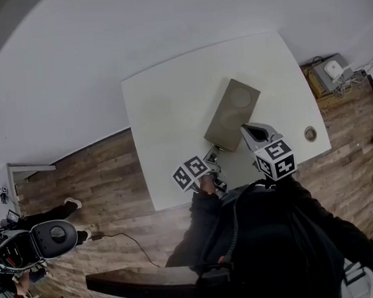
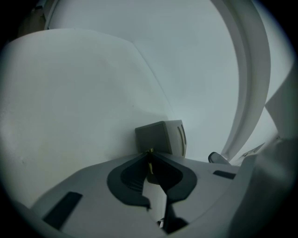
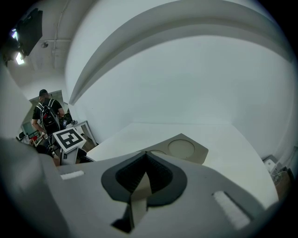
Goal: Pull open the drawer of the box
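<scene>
A grey box [image 1: 232, 114] with a round recess in its top lies slantwise on the white table [image 1: 170, 107]. My left gripper [image 1: 213, 152] is at the box's near end. In the left gripper view its jaws are shut on a small brass drawer pull [image 2: 150, 153] on the box's front face [image 2: 152, 137]. The drawer front looks flush with the box. My right gripper [image 1: 246, 129] hovers by the box's right near corner, raised above the table. Its jaws [image 3: 145, 153] are shut with nothing between them, and the box top [image 3: 186, 148] lies just beyond.
A round cable hole [image 1: 310, 133] sits near the table's right edge. A tray with a power adapter and cables [image 1: 331, 71] lies on the wood floor beyond it. A person and an office chair [image 1: 51, 238] are at the far left. Another person with a backpack [image 3: 46, 116] stands in the background.
</scene>
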Demonstrator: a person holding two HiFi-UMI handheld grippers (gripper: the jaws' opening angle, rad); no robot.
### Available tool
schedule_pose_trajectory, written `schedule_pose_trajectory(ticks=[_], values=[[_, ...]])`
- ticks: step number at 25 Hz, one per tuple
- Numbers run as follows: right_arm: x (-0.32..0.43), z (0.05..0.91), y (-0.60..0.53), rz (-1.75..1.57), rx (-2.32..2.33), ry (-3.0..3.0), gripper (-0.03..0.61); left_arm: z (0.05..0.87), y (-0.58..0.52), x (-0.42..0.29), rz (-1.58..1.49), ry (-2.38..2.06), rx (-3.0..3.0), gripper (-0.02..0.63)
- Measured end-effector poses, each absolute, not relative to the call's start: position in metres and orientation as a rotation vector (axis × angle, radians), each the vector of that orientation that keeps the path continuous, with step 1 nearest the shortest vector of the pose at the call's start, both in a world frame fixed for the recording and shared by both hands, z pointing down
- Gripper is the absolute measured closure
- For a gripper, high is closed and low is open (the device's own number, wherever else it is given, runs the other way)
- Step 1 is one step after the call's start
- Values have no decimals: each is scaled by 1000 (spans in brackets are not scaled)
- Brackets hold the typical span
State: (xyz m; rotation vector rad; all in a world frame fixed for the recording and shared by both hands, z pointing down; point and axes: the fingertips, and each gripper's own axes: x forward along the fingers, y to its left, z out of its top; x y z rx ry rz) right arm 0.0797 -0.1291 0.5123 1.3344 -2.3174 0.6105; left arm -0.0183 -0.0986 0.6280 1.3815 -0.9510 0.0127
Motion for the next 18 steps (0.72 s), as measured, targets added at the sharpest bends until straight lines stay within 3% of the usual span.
schedule_pose_trajectory(ticks=[18], values=[[80, 512, -123, 607, 1351, -2318, 584, 629, -89, -27, 7, -986, 1357, 588]])
